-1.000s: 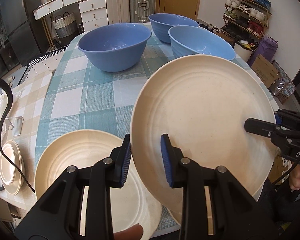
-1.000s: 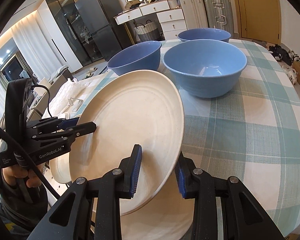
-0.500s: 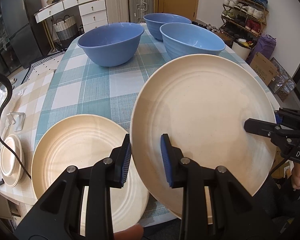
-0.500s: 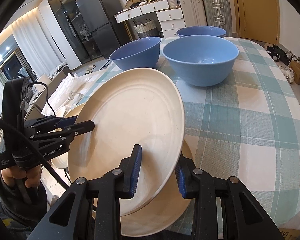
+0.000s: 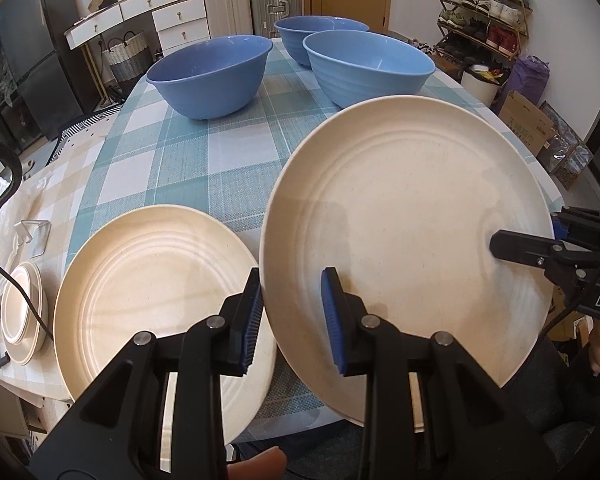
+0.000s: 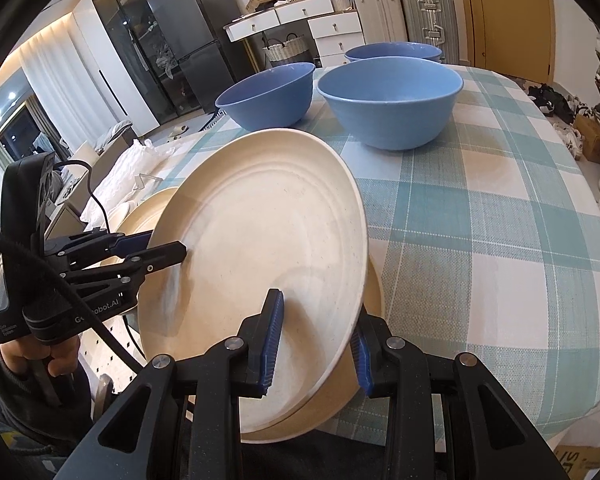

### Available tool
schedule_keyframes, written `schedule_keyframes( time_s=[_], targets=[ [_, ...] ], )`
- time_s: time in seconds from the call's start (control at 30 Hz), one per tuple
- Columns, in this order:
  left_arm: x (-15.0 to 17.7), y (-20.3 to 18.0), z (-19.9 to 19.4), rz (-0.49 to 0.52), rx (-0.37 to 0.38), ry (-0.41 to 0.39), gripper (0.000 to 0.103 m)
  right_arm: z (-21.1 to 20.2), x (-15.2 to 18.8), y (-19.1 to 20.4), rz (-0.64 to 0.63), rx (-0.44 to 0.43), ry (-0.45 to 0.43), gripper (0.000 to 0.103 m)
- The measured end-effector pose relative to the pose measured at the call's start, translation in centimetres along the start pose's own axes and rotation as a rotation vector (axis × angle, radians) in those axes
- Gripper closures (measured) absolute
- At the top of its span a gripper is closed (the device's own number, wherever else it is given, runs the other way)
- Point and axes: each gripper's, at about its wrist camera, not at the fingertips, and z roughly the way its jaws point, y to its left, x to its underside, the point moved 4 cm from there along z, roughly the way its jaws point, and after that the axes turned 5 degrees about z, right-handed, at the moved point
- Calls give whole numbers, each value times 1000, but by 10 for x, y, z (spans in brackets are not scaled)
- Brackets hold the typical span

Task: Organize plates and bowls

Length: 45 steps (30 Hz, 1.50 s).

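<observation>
A large cream plate [image 5: 404, 240] [image 6: 260, 248] hangs tilted above the near edge of the checked table [image 5: 204, 168]. My left gripper [image 5: 292, 320] [image 6: 160, 248] is shut on its left rim. My right gripper [image 6: 314, 344] [image 5: 520, 240] is shut on its right rim. A second cream plate [image 6: 332, 400] lies just under it at the table edge, mostly hidden. Another cream plate [image 5: 152, 300] lies flat to the left. Three blue bowls [image 5: 212, 76] [image 5: 364, 68] [image 5: 320, 32] stand at the far side of the table.
A stack of small cream plates [image 5: 20, 312] rests on a lower surface left of the table, near a black cable [image 5: 4, 216]. A shoe rack [image 5: 484, 4] and cardboard boxes [image 5: 524, 120] stand on the right. A person's hand [image 6: 40, 356] grips the left tool.
Both grippers have drawn the held plate back toward the near table edge and slightly down. The bowls now look farther off, and more of the flat plate on the left shows.
</observation>
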Motion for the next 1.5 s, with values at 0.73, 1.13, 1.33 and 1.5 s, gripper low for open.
schedule_keyframes(
  time_s=[0.73,1.13,1.33,1.5],
  targets=[
    [7,-3,12,12,-48,6,81,7,8,-15,59,2,8,69],
    [9,-1,7,2,-44,0,81,-1,6,-14,7,93,-33,50],
    [9,0,0,-6,-30,-13,54,-5,6,-12,10,63,-48,38],
    [9,-1,-4,-8,-17,-21,43,-10,5,-7,-3,51,-60,31]
  ],
)
